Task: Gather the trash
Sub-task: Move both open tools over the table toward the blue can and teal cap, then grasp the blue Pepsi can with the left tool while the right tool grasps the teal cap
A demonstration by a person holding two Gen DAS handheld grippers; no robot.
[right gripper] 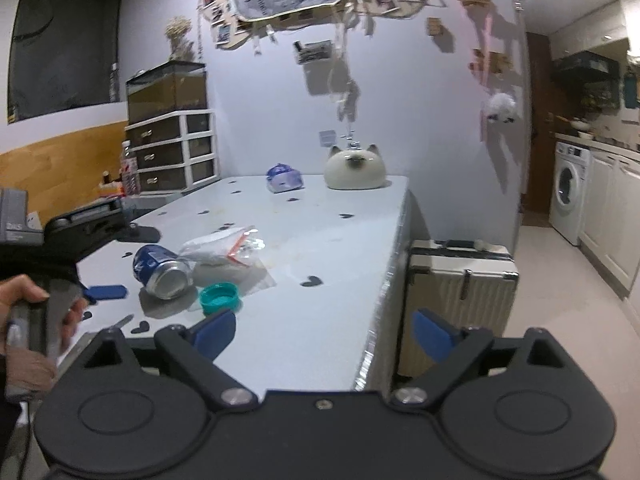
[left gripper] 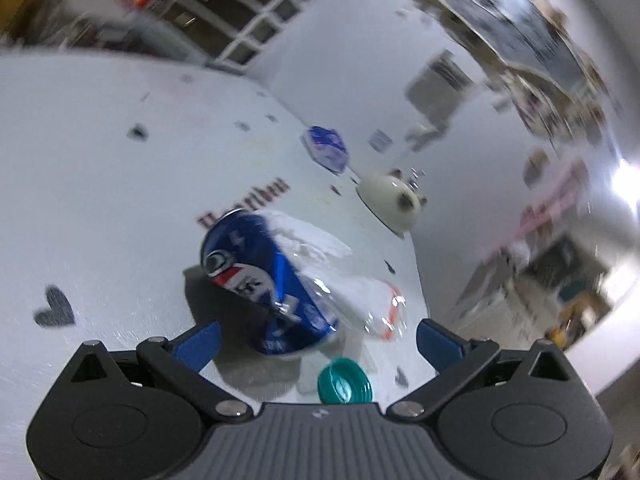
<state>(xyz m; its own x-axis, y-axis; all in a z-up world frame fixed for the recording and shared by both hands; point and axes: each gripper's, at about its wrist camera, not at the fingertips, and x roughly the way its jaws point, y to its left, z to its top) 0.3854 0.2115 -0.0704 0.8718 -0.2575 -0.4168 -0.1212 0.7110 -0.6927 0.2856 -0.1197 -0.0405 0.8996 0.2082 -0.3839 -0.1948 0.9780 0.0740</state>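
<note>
Teal cap [left gripper: 345, 380] beside blue can [left gripper: 264, 280]

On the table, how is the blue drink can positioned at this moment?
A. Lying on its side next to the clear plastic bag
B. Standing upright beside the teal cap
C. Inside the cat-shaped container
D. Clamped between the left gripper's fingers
A: the blue drink can lies tipped over with its silver end facing the camera, against the clear plastic bag, no gripper touching it.

Pale wall [right gripper: 420, 92], white table [right gripper: 320, 240], drawer unit [right gripper: 172, 152], washing machine [right gripper: 568, 188], cream suitcase [right gripper: 460, 280].
</note>
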